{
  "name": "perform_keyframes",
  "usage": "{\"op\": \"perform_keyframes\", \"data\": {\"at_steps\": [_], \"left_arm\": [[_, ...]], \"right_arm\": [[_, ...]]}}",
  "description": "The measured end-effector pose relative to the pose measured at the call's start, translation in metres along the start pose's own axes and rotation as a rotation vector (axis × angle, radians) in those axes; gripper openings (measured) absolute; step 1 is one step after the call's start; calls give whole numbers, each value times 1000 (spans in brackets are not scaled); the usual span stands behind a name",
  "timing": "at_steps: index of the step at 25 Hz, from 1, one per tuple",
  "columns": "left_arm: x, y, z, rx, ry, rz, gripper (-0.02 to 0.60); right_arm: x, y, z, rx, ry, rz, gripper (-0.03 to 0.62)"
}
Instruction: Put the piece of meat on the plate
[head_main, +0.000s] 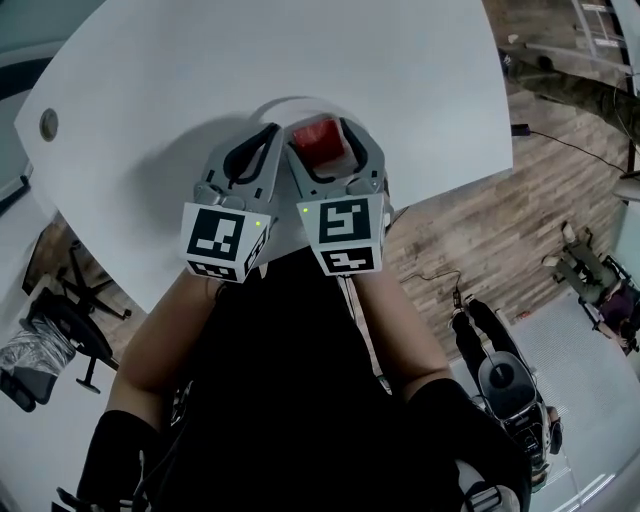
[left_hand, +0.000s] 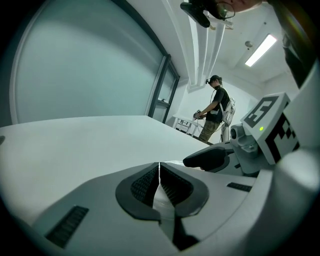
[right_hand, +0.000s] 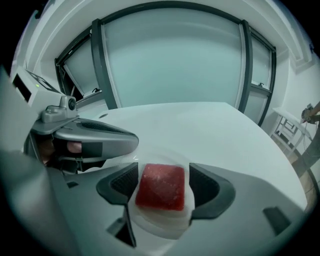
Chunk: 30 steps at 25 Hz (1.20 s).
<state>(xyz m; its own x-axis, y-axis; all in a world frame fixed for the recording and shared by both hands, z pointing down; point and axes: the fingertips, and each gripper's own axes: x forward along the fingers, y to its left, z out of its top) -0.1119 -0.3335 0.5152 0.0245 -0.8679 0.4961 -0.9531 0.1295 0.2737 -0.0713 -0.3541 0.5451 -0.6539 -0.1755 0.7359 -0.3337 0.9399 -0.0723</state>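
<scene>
A big white table (head_main: 150, 120) fills the far part of the head view, and both tools hang over its near edge. A round white plate (right_hand: 160, 222) sits on the table there, and the piece of meat (right_hand: 161, 186) lies flat on top of it. The meat is a red block with soft corners and a pale, frosty look on its top. The right gripper (right_hand: 162, 172) has its jaws apart, one on each side of the meat. A thin strip of white plate shows between each dark pad and the red block, so the jaws do not seem to squeeze it. The left gripper (left_hand: 159, 167) is just to the left of the right one, close beside it. Its two jaws are pressed together with nothing between them. The table top is plain and smooth, with a small round hole (head_main: 48, 124) far off on its left side. Under the table is a brown wood floor (head_main: 480, 240), and a black chair (head_main: 70, 310) stands at the left. Behind the table is a pale glass wall (right_hand: 175, 60) with dark frames. A long light (left_hand: 261, 50) glows on the ceiling. Far away, another person (left_hand: 216, 107) stands in the room.
</scene>
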Motion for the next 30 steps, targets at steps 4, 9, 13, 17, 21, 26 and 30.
{"op": "perform_keyframes", "data": {"at_steps": [4, 9, 13, 17, 21, 26, 30], "left_arm": [[-11, -7, 8, 20, -22, -9, 3], [-34, -16, 19, 38, -69, -37, 4], [-61, -30, 30, 76, -111, -71, 4], [-97, -42, 46, 101, -180, -108, 5], [-135, -55, 55, 95, -224, -159, 4], [-175, -73, 62, 139, -278, -241, 4], [-206, -89, 63, 190, -312, -288, 4]], "right_arm": [[-13, -1, 5, 7, -28, -24, 308], [-39, 5, 25, 5, -122, -65, 308], [-74, 14, 42, 27, -227, -105, 228], [-117, 32, 55, 29, -327, -170, 152], [-152, 58, 59, 32, -404, -224, 72], [-187, 92, 64, 46, -524, -297, 3], [-222, 119, 70, 34, -665, -346, 3]]}}
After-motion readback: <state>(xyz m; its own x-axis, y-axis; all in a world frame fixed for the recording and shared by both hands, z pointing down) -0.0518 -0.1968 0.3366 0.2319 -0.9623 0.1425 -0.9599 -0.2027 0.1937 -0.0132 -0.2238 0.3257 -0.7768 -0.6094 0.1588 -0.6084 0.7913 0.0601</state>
